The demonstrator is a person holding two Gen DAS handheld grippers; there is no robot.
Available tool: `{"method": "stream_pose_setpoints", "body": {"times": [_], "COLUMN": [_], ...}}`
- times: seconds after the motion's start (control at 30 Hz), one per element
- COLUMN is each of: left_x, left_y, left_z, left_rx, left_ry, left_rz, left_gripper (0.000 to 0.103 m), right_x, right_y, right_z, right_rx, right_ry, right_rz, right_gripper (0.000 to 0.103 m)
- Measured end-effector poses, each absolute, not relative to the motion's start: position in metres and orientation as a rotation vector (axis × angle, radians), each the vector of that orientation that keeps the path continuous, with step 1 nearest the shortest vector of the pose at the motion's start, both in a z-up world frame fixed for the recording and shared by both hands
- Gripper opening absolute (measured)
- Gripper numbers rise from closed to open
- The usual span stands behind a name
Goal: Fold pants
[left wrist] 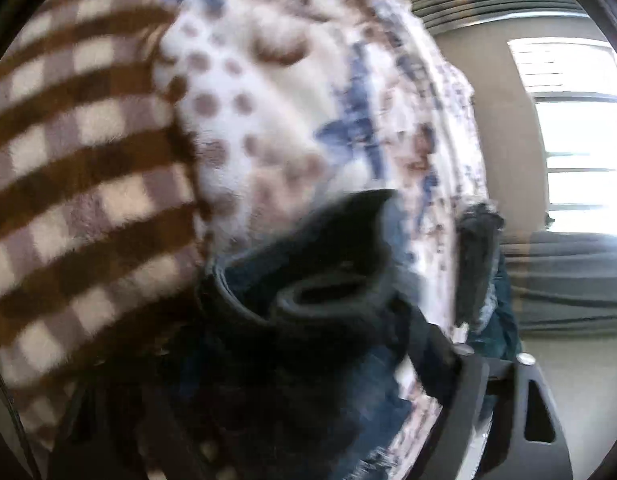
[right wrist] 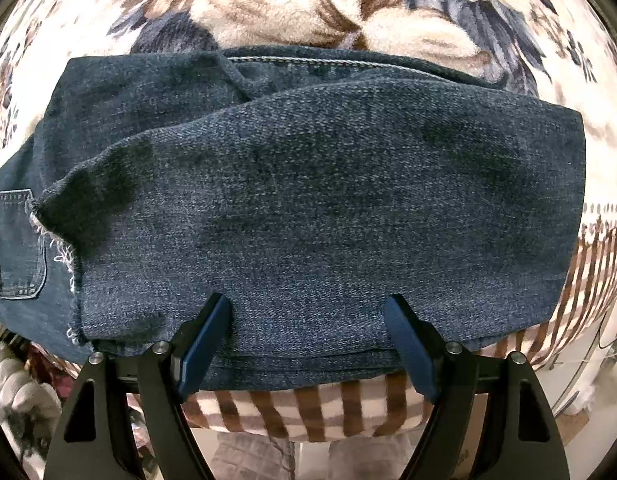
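The right gripper [right wrist: 308,316] is standing wide over the jeans [right wrist: 308,184], its blue fingers [right wrist: 206,344] resting at the 6 o'clock edge and pinching nothing. The jeans are lying folded on a flowered blanket [right wrist: 308,8], with a pocket [right wrist: 16,244] showing at 9 o'clock. A brown checked blanket [right wrist: 308,412] is peeking out at 6 o'clock. The left gripper [left wrist: 388,264] is blurry, with dark denim bunched right in front; I cannot tell if it is pinching it. A window [left wrist: 580,132] is glowing at 3 o'clock.
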State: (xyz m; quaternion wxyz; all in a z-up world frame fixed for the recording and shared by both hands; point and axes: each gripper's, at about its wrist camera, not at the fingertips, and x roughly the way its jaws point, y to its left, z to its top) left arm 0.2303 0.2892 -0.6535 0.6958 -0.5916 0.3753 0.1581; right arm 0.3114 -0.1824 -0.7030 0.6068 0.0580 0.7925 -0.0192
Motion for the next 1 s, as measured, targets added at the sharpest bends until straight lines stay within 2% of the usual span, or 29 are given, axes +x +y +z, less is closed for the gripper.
{"method": "stream_pose_setpoints", "body": {"times": [0.07, 0.13, 0.23, 0.47, 0.6, 1.0], "left_x": [0.233, 0.236, 0.235, 0.249, 0.258, 0.295], "left_y": [0.292, 0.291, 0.284, 0.220, 0.175, 0.014], "left_z": [-0.656, -0.650, -0.629, -0.534, -0.498, -0.467], "left_rx": [-1.302, -1.246, -1.165, -0.842, -0.731, -0.542], "left_ry": [0.843, 0.868, 0.872, 0.866, 0.868, 0.976], "left_rz": [0.354, 0.350, 0.328, 0.231, 0.130, -0.158], "left_gripper": [0.060, 0.037, 0.025, 0.024, 0.023, 0.021], "right_x": [0.311, 0.311, 0.309, 0.300, 0.296, 0.269], "right_y": [-0.183, -0.183, -0.183, -0.184, -0.190, -0.281], "right_z": [-0.702, -0.702, -0.702, -0.693, -0.685, -0.639], "right_rx": [0.139, 0.132, 0.125, 0.094, 0.074, 0.258], "right_ry": [1.833, 1.831, 1.824, 1.784, 1.758, 1.676], "right_rz": [-0.040, -0.030, -0.027, -0.055, -0.059, -0.148], "right_gripper": [0.082, 0.082, 0.082, 0.082, 0.082, 0.082]}}
